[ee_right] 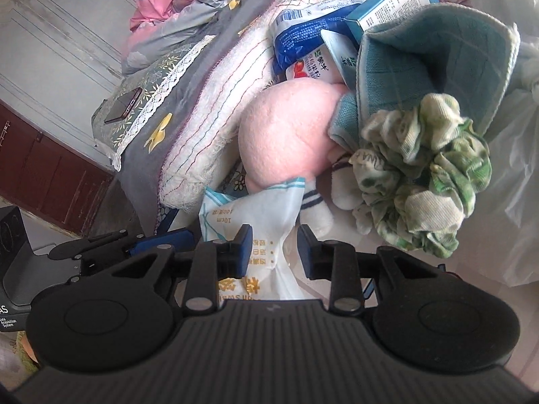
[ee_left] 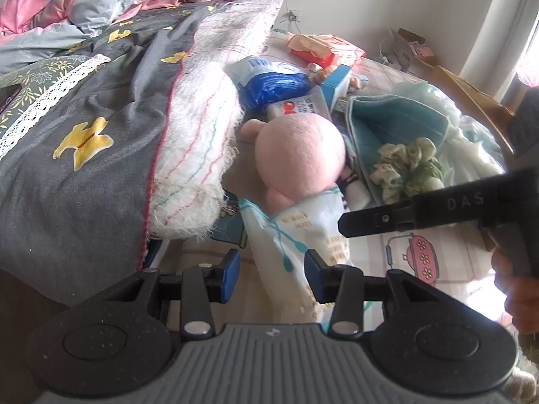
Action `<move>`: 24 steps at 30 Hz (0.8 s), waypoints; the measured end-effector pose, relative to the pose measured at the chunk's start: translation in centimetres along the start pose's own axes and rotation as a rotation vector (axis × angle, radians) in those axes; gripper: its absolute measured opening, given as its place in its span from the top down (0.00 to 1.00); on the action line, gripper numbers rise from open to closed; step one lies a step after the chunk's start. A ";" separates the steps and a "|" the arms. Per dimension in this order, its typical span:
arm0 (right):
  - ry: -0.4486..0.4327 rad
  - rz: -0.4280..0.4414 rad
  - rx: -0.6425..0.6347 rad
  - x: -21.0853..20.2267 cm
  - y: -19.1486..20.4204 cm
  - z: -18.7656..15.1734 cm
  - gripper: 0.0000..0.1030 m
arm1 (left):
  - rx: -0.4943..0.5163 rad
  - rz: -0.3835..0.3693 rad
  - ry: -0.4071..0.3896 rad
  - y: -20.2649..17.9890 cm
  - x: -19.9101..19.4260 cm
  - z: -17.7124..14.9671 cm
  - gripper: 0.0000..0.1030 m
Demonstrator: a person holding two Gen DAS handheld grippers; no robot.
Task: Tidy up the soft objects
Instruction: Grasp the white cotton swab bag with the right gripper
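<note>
Cluttered bedside surface unsorted: pink plush at 12 o'clock, both grippers part-open astride white packet, grip unclear.

Left wrist view: the camera sits behind the left gripper, looking steeply down and forward at close range over a white printed packet towards a pink plush toy, with folded bedding to its left and the right gripper entering from the right. Right wrist view: the camera sits behind the right gripper, closer still and rolled, facing the same packet. Both views share the packet, the plush toy, a teal cloth and a green-and-white scrunchie.
</note>
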State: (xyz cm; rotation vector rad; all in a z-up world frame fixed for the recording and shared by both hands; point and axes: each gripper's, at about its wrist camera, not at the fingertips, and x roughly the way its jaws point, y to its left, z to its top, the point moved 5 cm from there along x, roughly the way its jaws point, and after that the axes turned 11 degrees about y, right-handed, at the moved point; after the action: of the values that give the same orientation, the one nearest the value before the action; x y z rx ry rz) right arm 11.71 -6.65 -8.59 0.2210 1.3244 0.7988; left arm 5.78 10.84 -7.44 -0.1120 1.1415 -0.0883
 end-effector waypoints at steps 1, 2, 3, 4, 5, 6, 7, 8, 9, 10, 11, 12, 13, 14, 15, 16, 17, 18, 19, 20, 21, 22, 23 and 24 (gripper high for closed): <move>0.001 0.000 -0.001 0.1 0.1 0.2 0.72 | -0.009 0.003 0.001 0.2 0.3 0.2 0.58; 0.001 -0.005 0.000 0.5 0.1 0.4 0.72 | -0.017 0.004 0.002 0.3 0.6 0.3 0.58; 0.005 -0.008 0.003 0.8 0.0 0.5 0.72 | -0.026 0.006 0.006 0.5 1.0 0.5 0.58; 0.010 -0.013 0.005 1.2 -0.1 0.6 0.72 | -0.031 0.011 0.011 0.6 1.3 0.6 0.58; 0.015 -0.020 0.007 1.6 -0.2 0.7 0.72 | -0.032 0.019 0.015 0.7 1.6 0.7 0.57; 0.019 -0.020 0.012 2.0 -0.4 0.8 0.72 | -0.030 0.028 0.016 0.7 1.8 0.7 0.57; 0.022 -0.015 0.018 2.3 -0.5 0.8 0.73 | -0.025 0.040 0.017 0.7 2.0 0.7 0.58; 0.025 -0.012 0.024 2.6 -0.6 0.9 0.74 | -0.020 0.050 0.017 0.6 2.2 0.8 0.58; 0.028 -0.013 0.025 2.8 -0.7 0.9 0.74 | -0.018 0.056 0.018 0.6 2.3 0.8 0.58; 0.030 -0.016 0.023 2.9 -0.6 1.0 0.75 | -0.017 0.058 0.019 0.5 2.5 0.8 0.58; 0.033 -0.022 0.020 3.1 -0.6 1.0 0.75 | -0.016 0.057 0.020 0.5 2.6 0.9 0.57; 0.034 -0.027 0.018 3.1 -0.5 1.0 0.75 | -0.014 0.057 0.019 0.4 2.7 0.9 0.57; 0.035 -0.030 0.016 3.2 -0.5 1.0 0.75 | -0.012 0.057 0.019 0.4 2.7 1.0 0.57; 0.036 -0.031 0.016 3.3 -0.5 1.0 0.75 | -0.010 0.057 0.019 0.3 2.8 1.1 0.57; 0.037 -0.029 0.019 3.3 -0.5 1.0 0.75 | -0.009 0.057 0.018 0.3 2.9 1.1 0.57; 0.038 -0.027 0.021 3.4 -0.6 1.1 0.75 | -0.010 0.056 0.020 0.3 2.9 1.1 0.57; 0.038 -0.025 0.024 3.4 -0.6 1.1 0.75 | -0.011 0.055 0.019 0.3 2.9 1.1 0.57; 0.038 -0.022 0.029 3.4 -0.6 1.1 0.75 | -0.008 0.056 0.018 0.3 2.9 1.2 0.57; 0.038 -0.017 0.033 3.3 -0.6 1.1 0.75 | -0.008 0.054 0.018 0.3 2.8 1.2 0.57; 0.036 -0.005 0.038 3.2 -0.7 1.1 0.73 | -0.010 0.047 0.018 0.3 2.7 1.2 0.58; 0.035 0.012 0.044 3.1 -0.7 1.1 0.73 | -0.012 0.039 0.017 0.3 2.4 1.2 0.58; 0.034 0.029 0.050 2.9 -0.7 1.0 0.72 | -0.012 0.034 0.011 0.3 2.2 1.1 0.58; 0.030 0.044 0.054 2.6 -0.7 1.0 0.71 | -0.012 0.031 0.007 0.3 2.0 1.0 0.56; 0.024 0.048 0.055 2.3 -0.7 0.9 0.70 | -0.011 0.027 0.003 0.3 1.6 0.9 0.55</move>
State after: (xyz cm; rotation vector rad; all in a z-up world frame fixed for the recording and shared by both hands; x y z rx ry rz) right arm 12.88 -5.42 -10.56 0.2880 1.3687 0.8081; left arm 7.31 10.99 -8.54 -0.1060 1.1461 -0.0585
